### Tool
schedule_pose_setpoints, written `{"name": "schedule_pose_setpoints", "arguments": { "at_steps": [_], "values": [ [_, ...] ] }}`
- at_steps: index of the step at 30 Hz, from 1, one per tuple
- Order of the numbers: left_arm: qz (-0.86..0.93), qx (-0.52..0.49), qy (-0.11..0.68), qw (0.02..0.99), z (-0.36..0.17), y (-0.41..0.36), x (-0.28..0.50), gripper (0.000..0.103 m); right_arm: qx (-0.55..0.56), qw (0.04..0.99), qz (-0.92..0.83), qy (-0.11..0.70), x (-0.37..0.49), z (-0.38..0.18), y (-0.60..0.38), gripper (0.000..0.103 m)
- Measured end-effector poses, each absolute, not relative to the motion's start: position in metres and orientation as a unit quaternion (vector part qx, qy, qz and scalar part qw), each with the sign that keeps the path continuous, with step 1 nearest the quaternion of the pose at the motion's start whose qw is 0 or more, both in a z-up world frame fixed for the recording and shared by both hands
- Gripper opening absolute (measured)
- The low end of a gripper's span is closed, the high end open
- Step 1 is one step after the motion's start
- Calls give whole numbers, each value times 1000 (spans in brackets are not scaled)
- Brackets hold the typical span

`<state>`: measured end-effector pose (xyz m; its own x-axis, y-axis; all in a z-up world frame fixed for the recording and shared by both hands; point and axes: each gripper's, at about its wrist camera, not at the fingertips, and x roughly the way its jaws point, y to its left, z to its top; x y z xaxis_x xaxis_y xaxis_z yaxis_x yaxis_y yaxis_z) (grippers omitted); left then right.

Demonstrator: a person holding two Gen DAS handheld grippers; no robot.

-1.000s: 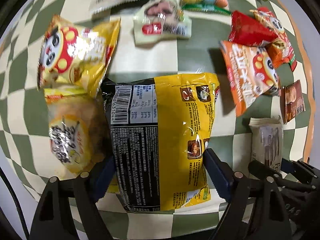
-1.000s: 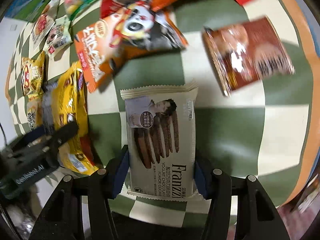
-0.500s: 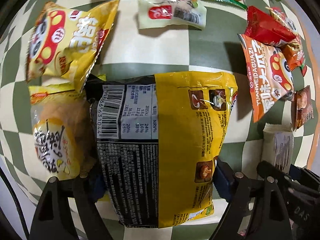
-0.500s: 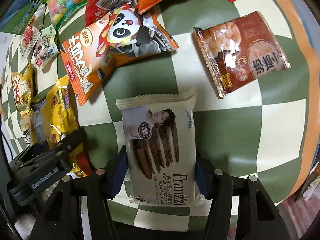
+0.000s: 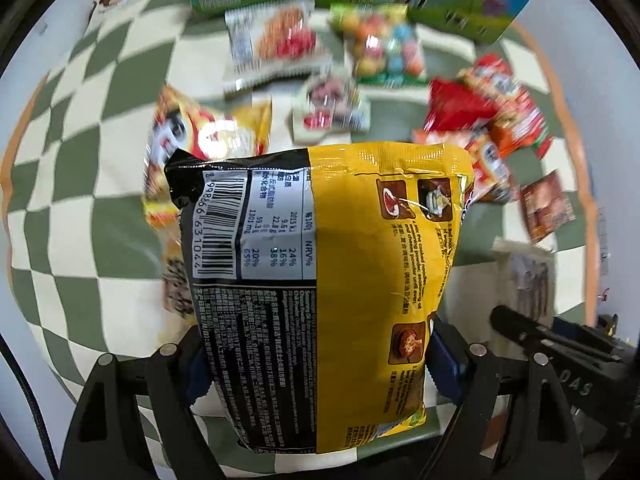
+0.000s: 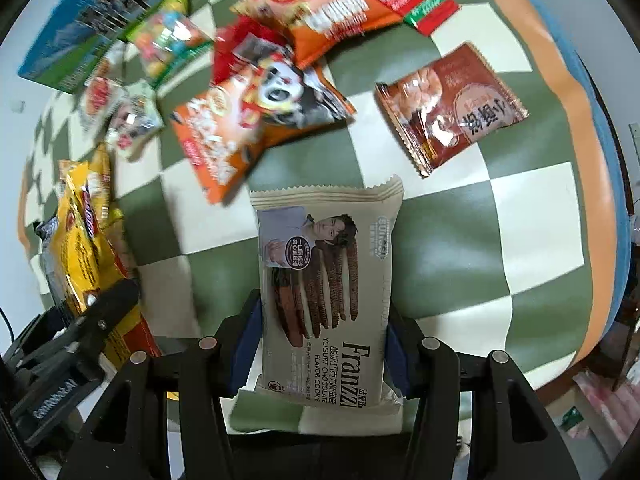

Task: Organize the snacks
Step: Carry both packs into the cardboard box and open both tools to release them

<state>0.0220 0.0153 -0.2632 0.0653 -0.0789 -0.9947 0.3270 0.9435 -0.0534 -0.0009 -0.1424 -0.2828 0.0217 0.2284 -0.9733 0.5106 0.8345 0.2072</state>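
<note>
Slippage is risked: noodle packet [image 5: 320, 300] is clamped in left tool [image 5: 316, 356], cookie pack [image 6: 326, 292] squeezed tighter by right tool [image 6: 320, 348], both near their bottom edges.

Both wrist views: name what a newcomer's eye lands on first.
In the left view, a big yellow and black noodle packet fills the middle, clamped in the left claw. In the right view, a beige Franzzi cookie pack sits gripped in the right claw, above a green and cream checkered cloth strewn with bright snack bags.
</note>
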Motion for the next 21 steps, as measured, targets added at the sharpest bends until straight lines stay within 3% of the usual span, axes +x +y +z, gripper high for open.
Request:
{"name": "schedule_pose_setpoints", "arguments": {
  "at_steps": [4,7,17,21],
  "values": [
    [-159,87,641,746,-233,21,32,85,280,687,-97,664,6,-253,-137,57],
    [-166,80,623,760,-182,6,49,85,288,708,-81,640,22,-223,-138,57],
    [-176,13,576,798,-75,-33,178,85,287,788,-8,544,128,-96,-184,57],
    [-164,0,572,804,-60,-45,251,85,272,805,7,527,201,-83,-201,57]
  ]
}}
